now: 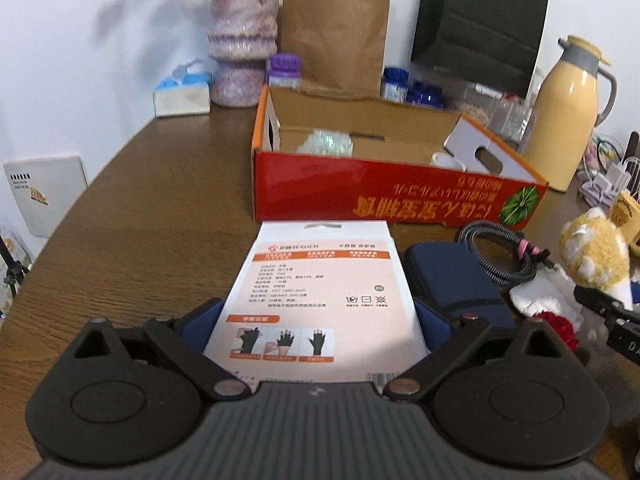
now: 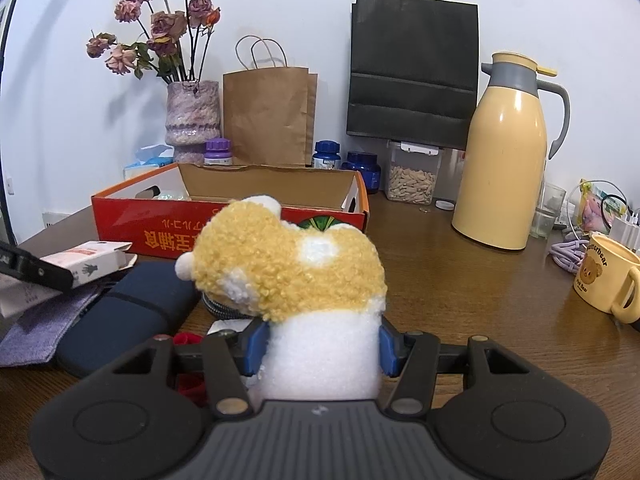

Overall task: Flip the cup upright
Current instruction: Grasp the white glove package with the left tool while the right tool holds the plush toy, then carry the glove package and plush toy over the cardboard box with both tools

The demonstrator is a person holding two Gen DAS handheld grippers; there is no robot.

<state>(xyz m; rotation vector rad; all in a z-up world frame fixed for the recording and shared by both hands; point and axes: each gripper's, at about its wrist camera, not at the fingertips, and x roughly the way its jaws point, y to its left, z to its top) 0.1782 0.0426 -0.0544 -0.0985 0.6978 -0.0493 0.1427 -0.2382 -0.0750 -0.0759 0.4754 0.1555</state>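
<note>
Holding a flat glove package (image 1: 320, 300), the left tool (image 1: 320, 320) has its blue pads pressed on the pack's two side edges, above the table (image 1: 160, 200) and pointing toward the red cardboard box (image 1: 400, 196). Further right, the right tool (image 2: 322, 350) is partly closed on the white body of a plush toy (image 2: 288, 264), its blue pads sunk into the fluff on both sides. At the far right of the right wrist view stands the yellow bear mug (image 2: 604, 276), on the table, well apart from both tools. It looks already mouth-up, with its handle turned toward the camera, so little flipping seems left. Judging by its look, it is stiff, light and smooth, probably plastic or ceramic, so it could slip between the pads. A grip across the rim and wall, or on the handle, seems safest, once one tool is freed of its load.
</note>
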